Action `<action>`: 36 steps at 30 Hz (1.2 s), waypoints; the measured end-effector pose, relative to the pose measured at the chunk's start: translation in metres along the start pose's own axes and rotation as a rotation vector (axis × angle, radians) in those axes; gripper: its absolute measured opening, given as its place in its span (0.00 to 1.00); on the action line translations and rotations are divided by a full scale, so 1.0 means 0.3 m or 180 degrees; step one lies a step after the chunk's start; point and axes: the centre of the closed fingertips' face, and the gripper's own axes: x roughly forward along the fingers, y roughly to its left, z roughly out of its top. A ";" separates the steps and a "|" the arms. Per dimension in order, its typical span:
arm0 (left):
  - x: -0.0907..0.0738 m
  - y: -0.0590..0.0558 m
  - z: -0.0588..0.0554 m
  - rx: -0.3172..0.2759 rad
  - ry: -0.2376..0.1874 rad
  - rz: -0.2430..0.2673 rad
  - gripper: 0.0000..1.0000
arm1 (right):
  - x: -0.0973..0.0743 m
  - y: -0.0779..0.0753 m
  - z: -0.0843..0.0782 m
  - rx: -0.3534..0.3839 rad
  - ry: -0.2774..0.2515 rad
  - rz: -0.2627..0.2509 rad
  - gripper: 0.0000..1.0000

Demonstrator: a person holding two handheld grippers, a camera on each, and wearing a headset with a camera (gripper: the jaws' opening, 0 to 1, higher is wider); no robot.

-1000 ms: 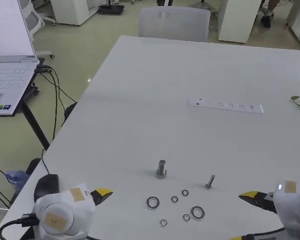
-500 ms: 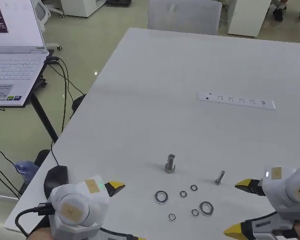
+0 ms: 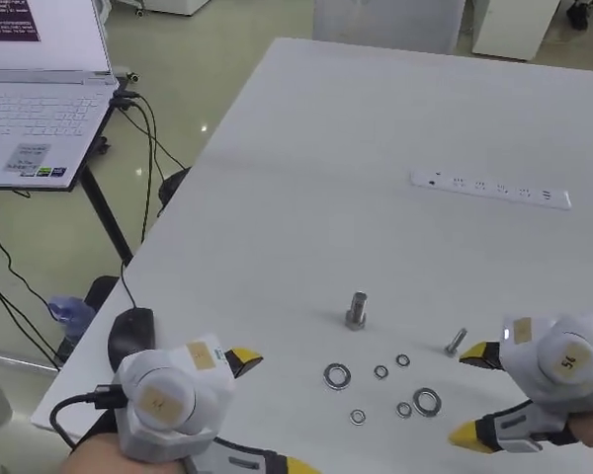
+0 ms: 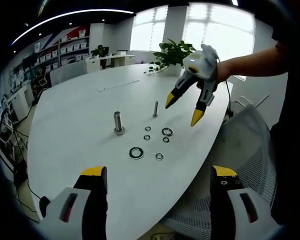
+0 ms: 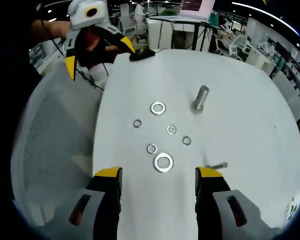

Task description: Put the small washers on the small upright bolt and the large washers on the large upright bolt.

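White tabletop [image 3: 306,197] carries everything, so I read across the head view. My left gripper [image 3: 271,413] hovers at the near edge, about 7 o'clock from the large bolt [image 3: 357,310], its fingers [image 3: 245,358] spread wide with nothing between them. The large bolt stands upright and bare. At its 6 o'clock lies the first large washer [image 3: 337,375], then four small washers [image 3: 381,372] scattered toward 5 o'clock, with the second large washer [image 3: 426,401] on the right of the cluster. The small bolt [image 3: 456,342] stands near 4 o'clock from the large one, also bare. My right gripper [image 3: 467,393] is wide open and empty too. Over the last second the headset has swung, so the whole picture has slid. Measured against the bolts, though, the right gripper has closed in, and its upper fingertip is now just beside the small bolt. The left has kept roughly its distance, and no washer has shifted. I judge that nothing is placed yet and the right gripper is lining up a first pick.
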 end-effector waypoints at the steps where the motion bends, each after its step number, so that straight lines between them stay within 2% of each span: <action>1: -0.001 0.001 0.001 0.0005 -0.0009 0.0016 0.84 | 0.010 -0.003 -0.003 -0.0020 0.0031 0.0007 0.59; 11: -0.005 -0.011 0.002 0.0010 -0.0027 -0.0005 0.81 | 0.061 -0.016 -0.024 -0.0183 0.0235 0.0080 0.54; 17: -0.014 -0.003 -0.001 -0.0003 -0.0037 0.0014 0.80 | 0.095 -0.018 -0.032 -0.0342 0.0371 0.0143 0.51; 19: -0.015 0.002 -0.005 0.0016 -0.0024 0.0026 0.80 | 0.110 -0.022 -0.045 -0.0456 0.0477 0.0176 0.50; 30: -0.014 0.019 -0.013 0.0077 0.0021 0.0063 0.80 | 0.154 -0.016 -0.042 -0.0605 0.0609 0.0270 0.46; 34: -0.016 0.019 -0.032 0.0165 0.0113 0.0067 0.80 | 0.165 -0.022 -0.052 -0.0615 0.0691 0.0270 0.43; 36: -0.019 0.018 -0.031 0.0160 0.0103 0.0061 0.80 | 0.166 -0.024 -0.057 -0.0631 0.0718 0.0269 0.42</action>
